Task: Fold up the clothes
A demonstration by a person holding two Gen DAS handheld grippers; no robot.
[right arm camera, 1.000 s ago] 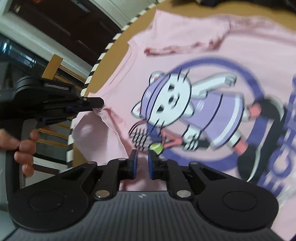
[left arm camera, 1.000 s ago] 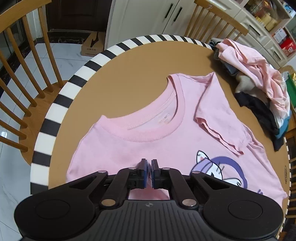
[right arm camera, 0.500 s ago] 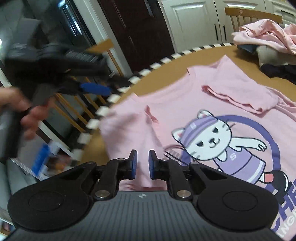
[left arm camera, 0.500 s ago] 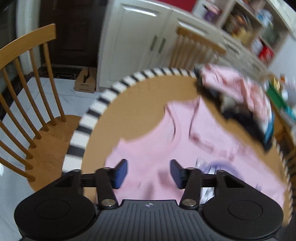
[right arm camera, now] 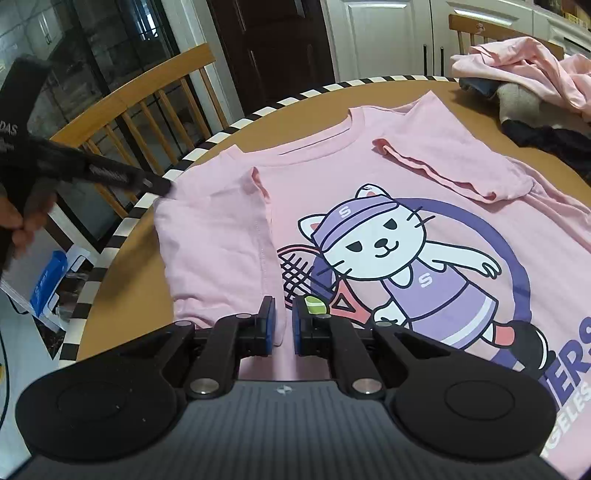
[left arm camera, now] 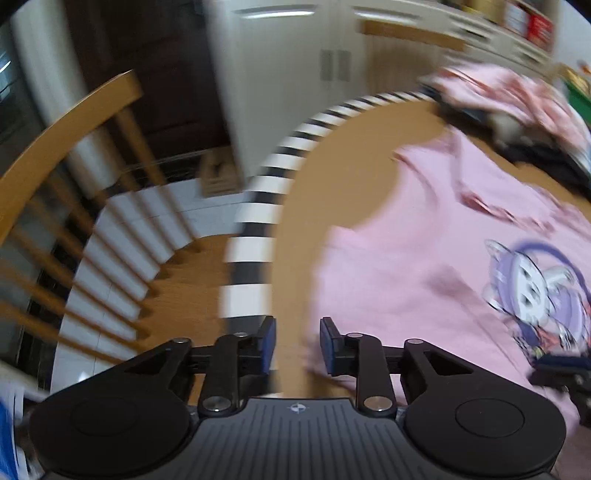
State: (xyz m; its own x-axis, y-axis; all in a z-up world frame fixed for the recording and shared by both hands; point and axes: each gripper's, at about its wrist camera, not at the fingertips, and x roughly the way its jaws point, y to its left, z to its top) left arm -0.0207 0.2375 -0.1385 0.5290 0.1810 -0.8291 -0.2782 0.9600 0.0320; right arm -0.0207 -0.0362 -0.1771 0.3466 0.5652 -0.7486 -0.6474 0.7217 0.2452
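Note:
A pink T-shirt (right arm camera: 369, 177) with a cat print lies flat on the round table (right arm camera: 125, 295), both sleeves folded inward over its front. My right gripper (right arm camera: 283, 328) hovers at the lower edge of the folded left sleeve, its jaws a narrow gap apart with nothing clamped. The left wrist view is blurred. My left gripper (left arm camera: 297, 345) is open over the shirt's left edge (left arm camera: 388, 280) near the striped table rim (left arm camera: 255, 243). In the right wrist view the left gripper (right arm camera: 159, 184) sits at the shirt's left shoulder, held by a hand (right arm camera: 18, 225).
A heap of pink and dark clothes (right arm camera: 517, 70) lies at the table's far right. A wooden chair (right arm camera: 147, 107) stands beyond the left rim, another chair (right arm camera: 476, 29) at the back. A blue box (right arm camera: 46, 280) lies on the floor. White cabinets line the far wall.
My left gripper let go of the shirt, opened, and swung left toward the table rim. The left sleeve now lies folded over the front. My right gripper rose and pulled back.

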